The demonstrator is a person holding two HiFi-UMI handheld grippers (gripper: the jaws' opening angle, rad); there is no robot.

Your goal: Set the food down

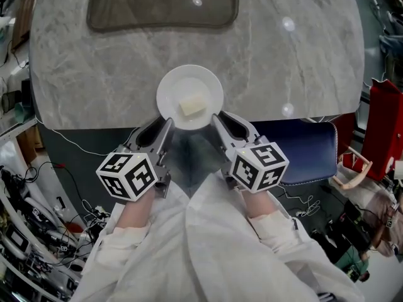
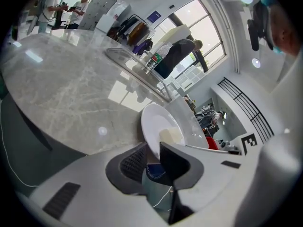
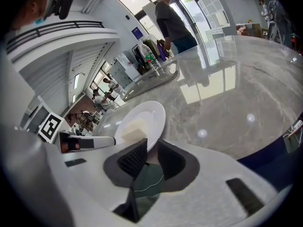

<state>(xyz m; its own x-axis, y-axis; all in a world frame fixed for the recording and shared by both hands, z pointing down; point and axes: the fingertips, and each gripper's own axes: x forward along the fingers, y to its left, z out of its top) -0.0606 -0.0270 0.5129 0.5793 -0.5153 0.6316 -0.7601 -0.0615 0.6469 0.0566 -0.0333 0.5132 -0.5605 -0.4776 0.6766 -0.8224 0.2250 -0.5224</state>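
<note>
- Head view: white plate point(image 1: 182, 83) with a pale food block point(image 1: 192, 106), at the near edge of the marble surface point(image 1: 283, 74).
- Left hand-held gripper point(image 1: 160, 126): jaws clamp the plate's near rim.
- Right hand-held gripper point(image 1: 223, 122): jaws closed on the same rim.

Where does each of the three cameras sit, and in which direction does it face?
Head view: on the person's head, facing steeply down at the table and the plate with food; white sleeves, left tool and right tool show.
Left gripper view: on the left tool, facing along its jaws across the table; plate's rim between them.
Right gripper view: on the right tool, likewise, from the plate's other side.
Shared: all show the plate; each gripper view shows the other tool.
</note>
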